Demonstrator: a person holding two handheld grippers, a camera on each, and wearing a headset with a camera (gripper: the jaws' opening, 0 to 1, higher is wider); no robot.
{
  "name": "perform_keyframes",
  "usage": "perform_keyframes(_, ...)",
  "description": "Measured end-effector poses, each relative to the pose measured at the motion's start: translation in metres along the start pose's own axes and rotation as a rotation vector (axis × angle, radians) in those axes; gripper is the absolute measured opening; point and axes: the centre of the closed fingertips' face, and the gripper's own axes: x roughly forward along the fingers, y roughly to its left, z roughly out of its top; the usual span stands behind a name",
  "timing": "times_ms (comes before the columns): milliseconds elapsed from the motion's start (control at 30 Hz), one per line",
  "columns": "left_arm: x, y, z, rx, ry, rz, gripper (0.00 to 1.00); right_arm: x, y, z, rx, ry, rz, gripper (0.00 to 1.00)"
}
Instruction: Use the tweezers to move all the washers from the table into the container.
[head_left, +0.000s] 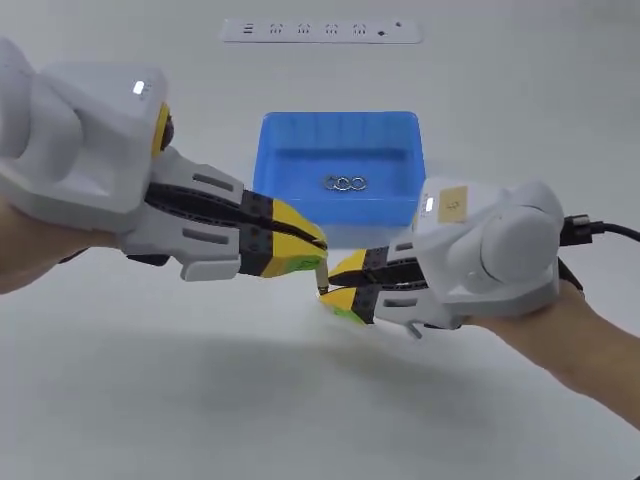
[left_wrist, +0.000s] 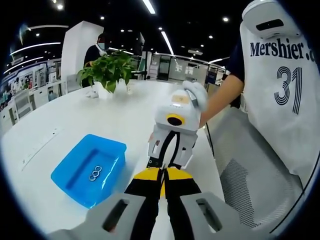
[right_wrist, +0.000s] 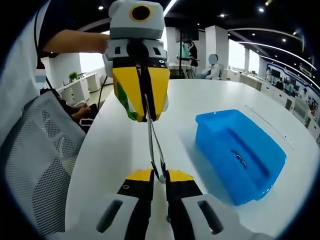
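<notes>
Both grippers are nose to nose over the white table (head_left: 200, 400), right in front of the blue container (head_left: 272, 170). The left gripper (head_left: 312, 255) comes in from the left and the right gripper (head_left: 338, 285) from the right, their yellow tips almost meeting just off the container's near wall.

From the right gripper view you get the link between them: the tweezers (right_wrist: 154, 145) run as two thin metal arms from the left gripper's jaws straight down into the right gripper's own. The left gripper's jaws are pressed together with the tweezers poking out of the slot between them. The right gripper's jaws are pinched in too, with the other end of the tweezers caught between the yellow pads. So both are clamped on the one tool, held up off the table. Which end is the pointed one, I can't make out from here.

And the washers (head_left: 345, 183)? Three small metal rings, lying in a touching row on the container's floor, about the middle.

In the left gripper view the right gripper faces straight back along the left's narrow jaw line, and the container sits off to the left on the table.

At the far edge of the table, well behind the container, lies a white power strip (head_left: 320, 31)
</notes>
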Motion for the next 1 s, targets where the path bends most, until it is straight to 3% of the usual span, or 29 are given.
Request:
perform_keyframes(367,0.0018,0.0033,-0.0004,-0.015,-0.001,0.001,0.06,0.0004,-0.0007,-0.0016,0.011,0.002,0.002,0.10)
perform_keyframes(533,0.0030,0.0028,-0.0010,-0.025,-0.004,-0.007,0.06,0.0023,-0.0012,-0.0018,0.033,0.000,0.026,0.11)
perform_keyframes(1000,0.0026,0.0060,-0.0051,-0.021,0.014,-0.010,0.06,0.0035,0.0004,-0.0006,-0.003,0.000,0.047,0.10)
